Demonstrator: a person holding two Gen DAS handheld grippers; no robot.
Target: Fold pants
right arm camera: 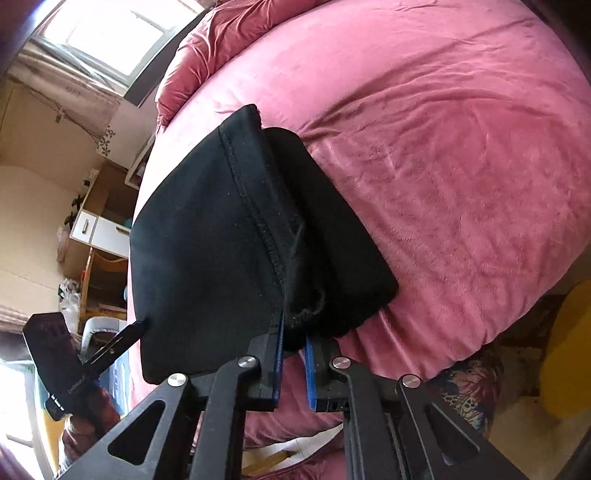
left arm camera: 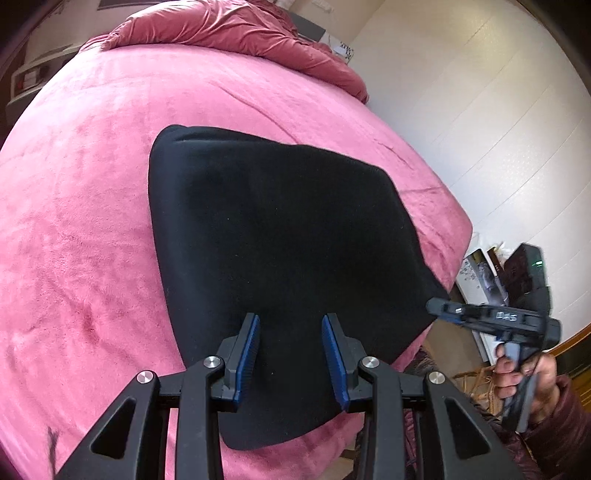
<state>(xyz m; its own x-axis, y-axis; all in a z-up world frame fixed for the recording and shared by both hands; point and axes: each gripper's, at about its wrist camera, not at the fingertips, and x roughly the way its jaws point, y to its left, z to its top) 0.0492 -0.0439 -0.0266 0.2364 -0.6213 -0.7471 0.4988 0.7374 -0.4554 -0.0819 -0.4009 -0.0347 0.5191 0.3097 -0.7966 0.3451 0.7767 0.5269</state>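
The black pants (left arm camera: 280,236) are lying folded into a compact stack near the edge of the bed (left arm camera: 85,229), just ahead of both sets of jaws. The left gripper (left arm camera: 291,354) is hovering over the near edge of the stack with its jaws spread and nothing between them. The right gripper (right arm camera: 293,354) is sitting at a bunched corner of the top layer, its jaws a narrow gap apart with a fold of black cloth lying between the tips; whether the pads are pressing on it I cannot tell.

The risk, as I judge it, is that corner: if the cloth is snagging on the ribbed blue pads (right arm camera: 309,373) as the right gripper is drawing away, the top layer could be dragged off and the fold undone. The stack is also lying close to the bed's edge beneath the jaws, so a tug that way could be sliding it toward the floor.

Counting: one pair of pants, two grippers, one bed, one rumpled quilt (left arm camera: 236,29) far beyond the jaws.
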